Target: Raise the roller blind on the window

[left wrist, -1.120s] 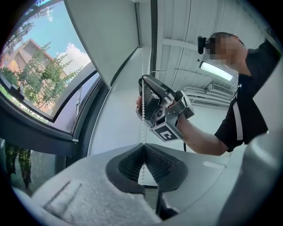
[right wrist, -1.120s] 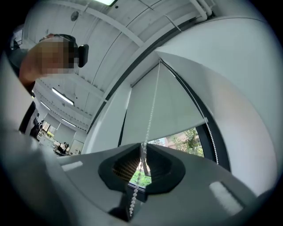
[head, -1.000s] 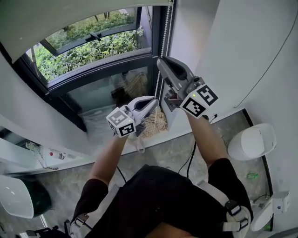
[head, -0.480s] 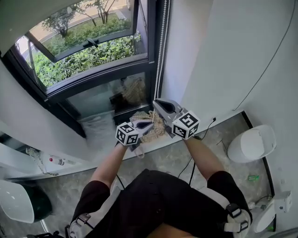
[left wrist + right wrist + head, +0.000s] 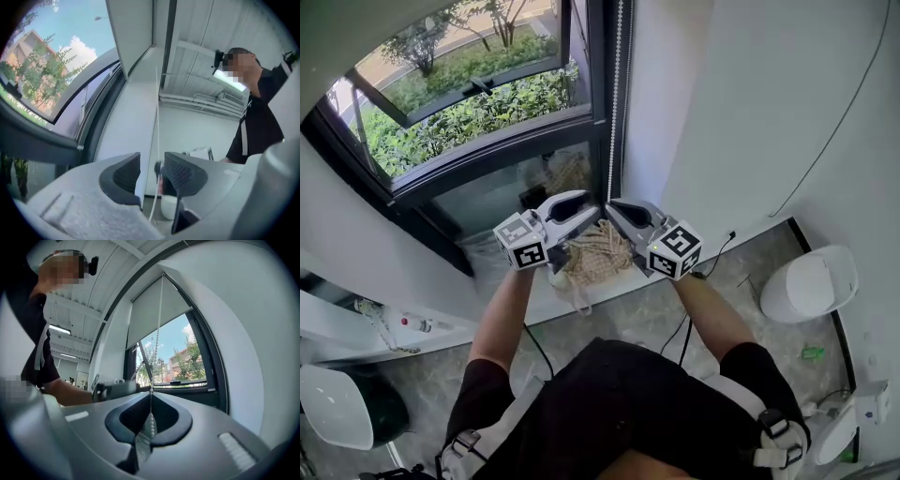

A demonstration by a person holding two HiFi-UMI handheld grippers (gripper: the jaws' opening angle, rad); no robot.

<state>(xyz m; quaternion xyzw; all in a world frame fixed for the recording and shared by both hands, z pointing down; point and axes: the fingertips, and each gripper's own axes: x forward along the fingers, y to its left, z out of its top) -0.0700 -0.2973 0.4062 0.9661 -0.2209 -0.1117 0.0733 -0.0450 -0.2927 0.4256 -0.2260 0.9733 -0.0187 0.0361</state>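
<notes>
Pulling the bead chain down hand over hand looks like the job right now. The right gripper is clamped tight on the chain, and little beads sit squeezed between its pads. The left gripper has just been opening its jaws. The chain runs up through the gap, close to one pad, but nothing squeezes it.

To do this well, the left gripper probably should slide higher up the chain, bite on it there, and pull straight down. The right one should hold on until then, so the blind cannot slip back. A sideways tug could make the chain jump out of the pads.

The roller blind is a flat, pale sheet that covers only the top part of the window. The chain hangs at the right edge of the window, next to the smooth white wall. It is a thin string of tiny round white beads. The pads are dark and bumpy, and the gripper shells are smooth grey plastic. The window frame is dark and straight. A tan, stringy pile like straw lies on the sill just under both grippers.
</notes>
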